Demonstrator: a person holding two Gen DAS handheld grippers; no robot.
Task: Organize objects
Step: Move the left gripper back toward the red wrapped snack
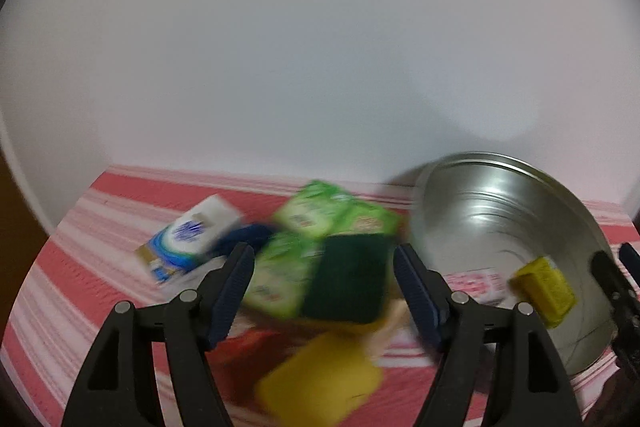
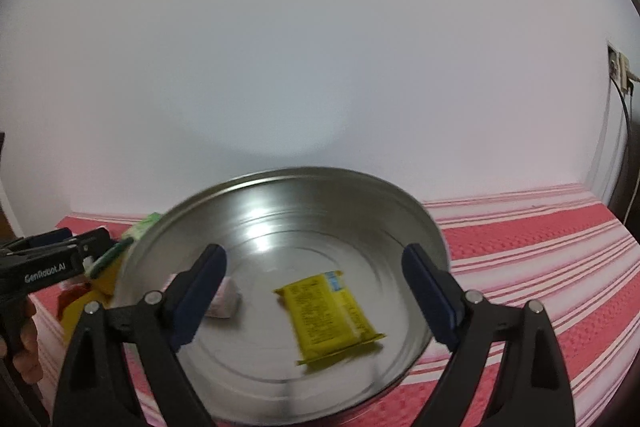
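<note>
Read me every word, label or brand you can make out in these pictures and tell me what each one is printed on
"GenRobot.AI": white lettering on the side of the left tongs, seen from the right wrist camera.
Yellow packet in the metal bowl: dense print, too blurred to read.
Pink-and-white packet in the bowl: unreadable.
White-and-blue box and green packets on the striped cloth: logos blurred, unreadable.

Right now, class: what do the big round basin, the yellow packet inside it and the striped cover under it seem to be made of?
Basin: metal, probably steel or aluminium, shiny with bright glare and concentric rings.
Yellow packet: likely a plastic film wrapper, printed, with crimped ends.
Striped cover: seemingly woven cloth, matte, red and white, with a fine bumpy texture.
</note>
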